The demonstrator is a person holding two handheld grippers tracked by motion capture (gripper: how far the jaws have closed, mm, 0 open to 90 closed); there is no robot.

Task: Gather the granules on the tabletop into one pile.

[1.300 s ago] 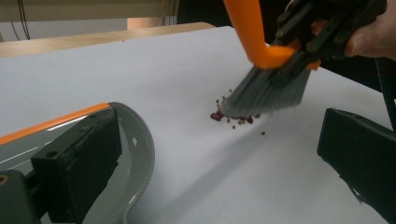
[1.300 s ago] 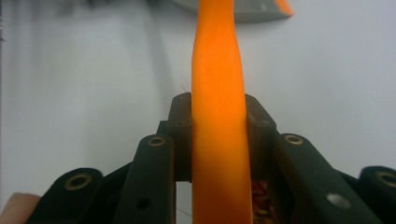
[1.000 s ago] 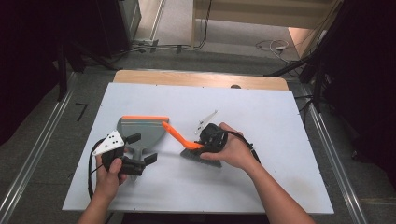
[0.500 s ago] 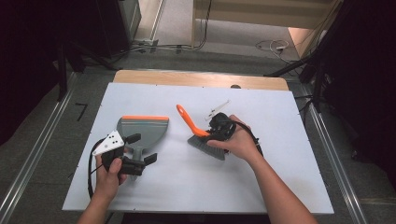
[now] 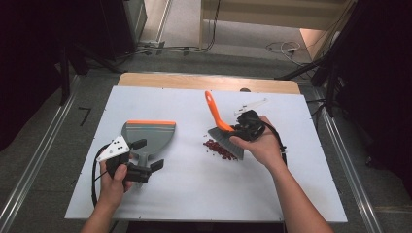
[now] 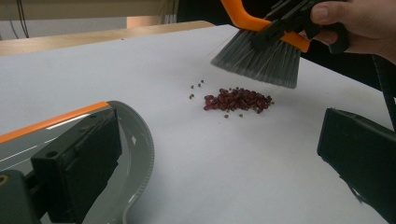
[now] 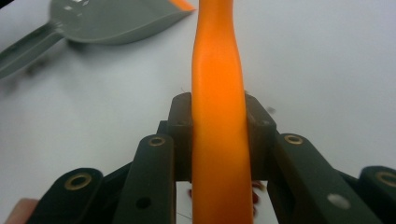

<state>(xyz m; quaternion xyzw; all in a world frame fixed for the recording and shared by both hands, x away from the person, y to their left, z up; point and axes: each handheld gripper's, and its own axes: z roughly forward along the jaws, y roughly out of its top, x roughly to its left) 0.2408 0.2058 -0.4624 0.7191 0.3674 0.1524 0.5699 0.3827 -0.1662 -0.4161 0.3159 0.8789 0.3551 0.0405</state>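
Note:
My right gripper is shut on a brush's orange handle, its pads pressing both sides. The brush hangs tilted, its grey bristles just above and behind a small pile of red beans on the white table. The beans lie right of a grey dustpan with an orange front edge. My left gripper stands open at the dustpan's rear, by its handle. One jaw is over the pan's back rim, the other over bare table.
The white table top has free room in front of and to the right of the beans. A wooden board runs along its far edge. Floor, cables and dark stands lie beyond it.
My right gripper has carried the brush to the right, away from the dustpan, and lifted it, handle now pointing up. The beans have come into sight. The left hand has kept still.

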